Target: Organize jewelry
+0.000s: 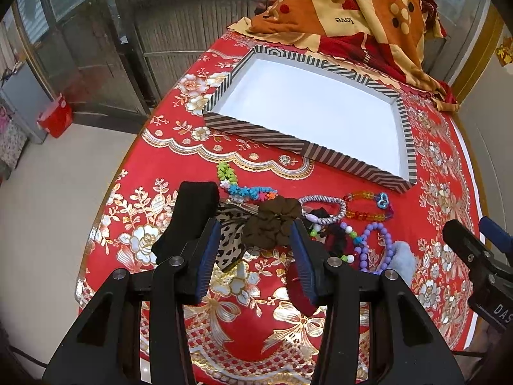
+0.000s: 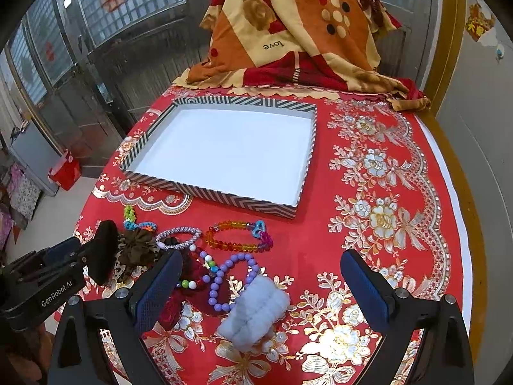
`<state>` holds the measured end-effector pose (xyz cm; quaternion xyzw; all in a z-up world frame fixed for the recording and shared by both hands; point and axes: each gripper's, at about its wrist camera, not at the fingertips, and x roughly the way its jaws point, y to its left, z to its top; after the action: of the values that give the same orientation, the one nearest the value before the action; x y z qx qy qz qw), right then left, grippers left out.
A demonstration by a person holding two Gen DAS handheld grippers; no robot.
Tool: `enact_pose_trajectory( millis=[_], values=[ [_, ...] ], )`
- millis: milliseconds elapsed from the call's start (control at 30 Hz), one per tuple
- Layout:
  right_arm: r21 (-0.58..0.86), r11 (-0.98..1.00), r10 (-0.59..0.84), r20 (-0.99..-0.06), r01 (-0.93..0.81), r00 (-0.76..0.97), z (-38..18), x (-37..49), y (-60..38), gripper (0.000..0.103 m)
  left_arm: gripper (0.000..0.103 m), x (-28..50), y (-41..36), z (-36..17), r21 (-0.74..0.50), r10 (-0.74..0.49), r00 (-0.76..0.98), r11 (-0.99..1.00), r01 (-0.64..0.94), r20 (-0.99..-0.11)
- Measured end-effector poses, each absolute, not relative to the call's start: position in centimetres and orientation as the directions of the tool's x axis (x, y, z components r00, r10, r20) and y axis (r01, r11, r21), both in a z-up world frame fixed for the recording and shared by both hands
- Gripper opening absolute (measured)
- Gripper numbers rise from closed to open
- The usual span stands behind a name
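A striped tray point(image 1: 288, 142) point(image 2: 208, 192) with a white inside lies on the red tablecloth, nothing in it. In front of it are loose pieces: a brown scrunchie point(image 1: 272, 221) point(image 2: 138, 247), a leopard-print bow point(image 1: 231, 240), an amber crystal bracelet point(image 1: 368, 207) point(image 2: 237, 237), a lilac bead bracelet point(image 1: 375, 247) point(image 2: 224, 276) and a pale blue fluffy scrunchie point(image 1: 400, 256) point(image 2: 253, 314). My left gripper point(image 1: 255, 234) point(image 2: 73, 253) hovers open over the brown scrunchie, gripping nothing. My right gripper point(image 2: 261, 260) point(image 1: 474, 250) stands wide open above the pale blue scrunchie.
A black cloth piece point(image 1: 192, 218) lies against the left finger's outer side. A folded orange blanket point(image 1: 346, 9) point(image 2: 288, 32) fills the table's far end. The table edge runs close on the left, with a red bucket point(image 1: 54, 115) on the floor beyond.
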<state>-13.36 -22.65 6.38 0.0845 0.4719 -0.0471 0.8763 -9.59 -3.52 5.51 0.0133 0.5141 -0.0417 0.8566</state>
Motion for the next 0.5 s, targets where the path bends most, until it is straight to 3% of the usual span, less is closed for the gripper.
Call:
enact_pose_trajectory(
  millis=[500],
  values=[
    [0.107,0.984,0.017,-0.849,0.141,0.528,5.54,-12.64,-22.4,0.098,0.044,-8.88,-3.12,4.77,-0.017,-0.048,0.447,0.997,0.074,-0.893]
  ],
)
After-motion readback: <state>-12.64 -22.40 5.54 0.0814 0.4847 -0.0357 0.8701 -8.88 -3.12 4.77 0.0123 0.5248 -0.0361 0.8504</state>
